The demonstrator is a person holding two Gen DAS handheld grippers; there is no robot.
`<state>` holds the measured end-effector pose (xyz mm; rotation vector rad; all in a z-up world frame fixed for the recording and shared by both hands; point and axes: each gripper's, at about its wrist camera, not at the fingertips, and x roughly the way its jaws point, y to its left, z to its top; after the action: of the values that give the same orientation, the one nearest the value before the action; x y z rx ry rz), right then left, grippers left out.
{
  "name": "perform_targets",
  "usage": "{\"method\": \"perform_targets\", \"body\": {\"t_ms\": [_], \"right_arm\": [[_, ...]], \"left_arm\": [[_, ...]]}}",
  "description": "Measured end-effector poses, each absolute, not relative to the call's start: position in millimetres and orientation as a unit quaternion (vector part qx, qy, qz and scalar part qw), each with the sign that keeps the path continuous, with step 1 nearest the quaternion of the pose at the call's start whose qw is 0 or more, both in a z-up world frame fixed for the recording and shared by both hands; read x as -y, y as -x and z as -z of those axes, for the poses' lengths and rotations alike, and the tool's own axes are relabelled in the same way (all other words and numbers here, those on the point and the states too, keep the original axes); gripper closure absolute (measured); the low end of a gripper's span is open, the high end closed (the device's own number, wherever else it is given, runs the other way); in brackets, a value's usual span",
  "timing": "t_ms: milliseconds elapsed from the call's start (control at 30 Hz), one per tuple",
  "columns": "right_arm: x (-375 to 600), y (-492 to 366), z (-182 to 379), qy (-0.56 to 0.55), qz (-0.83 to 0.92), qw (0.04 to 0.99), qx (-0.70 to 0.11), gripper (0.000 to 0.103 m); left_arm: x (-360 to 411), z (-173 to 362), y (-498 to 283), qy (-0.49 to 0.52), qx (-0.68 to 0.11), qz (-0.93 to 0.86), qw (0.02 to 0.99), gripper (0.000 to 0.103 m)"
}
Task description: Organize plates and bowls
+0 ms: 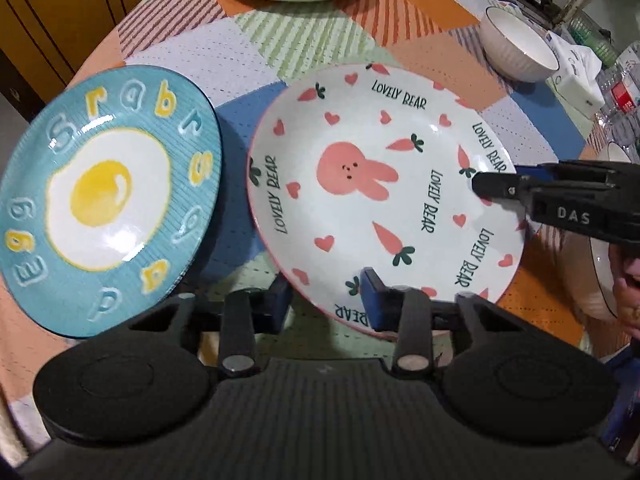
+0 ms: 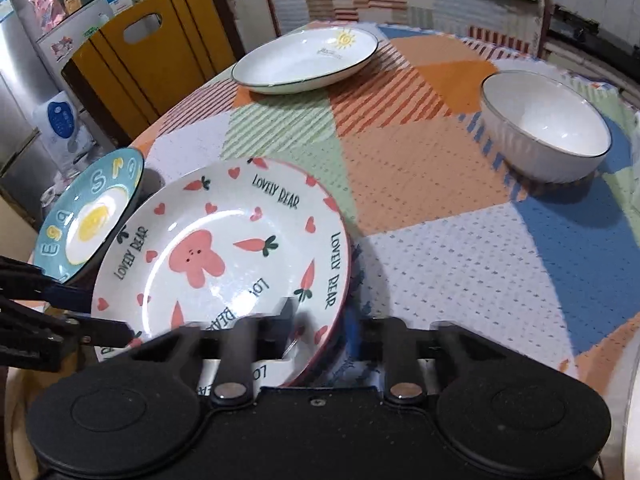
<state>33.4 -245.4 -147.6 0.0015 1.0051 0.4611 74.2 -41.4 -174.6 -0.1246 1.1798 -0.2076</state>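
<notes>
A white rabbit-and-carrot plate (image 1: 384,196) marked "LOVELY BEAR" is held tilted above the table; it also shows in the right wrist view (image 2: 224,256). My left gripper (image 1: 326,300) straddles its near rim, one blue pad over the rim and one under. My right gripper (image 2: 324,328) straddles the plate's right rim and shows in the left wrist view (image 1: 484,184). A blue fried-egg plate (image 1: 104,200) lies to the left (image 2: 88,216). A white sun plate (image 2: 304,60) and a white ribbed bowl (image 2: 548,140) sit farther back.
The round table has a patchwork cloth (image 2: 420,160). A yellow chair back (image 2: 160,52) stands beyond the far left edge. A white tissue box (image 1: 576,80) and clutter sit past the bowl. Another white dish rim (image 1: 600,280) is at my right.
</notes>
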Motion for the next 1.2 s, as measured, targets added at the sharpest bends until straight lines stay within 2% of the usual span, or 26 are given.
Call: {"method": "perform_targets", "body": {"t_ms": [267,433,933,1200], "right_arm": [[258.4,-41.4,152.0,-0.034,-0.251,0.838,-0.484,0.08],[263.5,-31.6,146.0,-0.022,-0.284,0.851,-0.441,0.082],[278.0,-54.5,114.7,-0.03,-0.265,0.881,-0.391,0.082],[293.8,-83.4,115.6,-0.026,-0.227,0.884,-0.407,0.082]], "left_arm": [[45.7,177.3,-72.6,0.064,-0.54,0.074,0.836,0.068],[43.3,163.8,-71.5,0.047,-0.52,0.065,0.85,0.069],[57.8,132.2,-112.2,0.012,-0.479,0.083,0.874,0.069],[61.7,127.6,-120.4,0.006,-0.492,0.13,0.861,0.069]]}}
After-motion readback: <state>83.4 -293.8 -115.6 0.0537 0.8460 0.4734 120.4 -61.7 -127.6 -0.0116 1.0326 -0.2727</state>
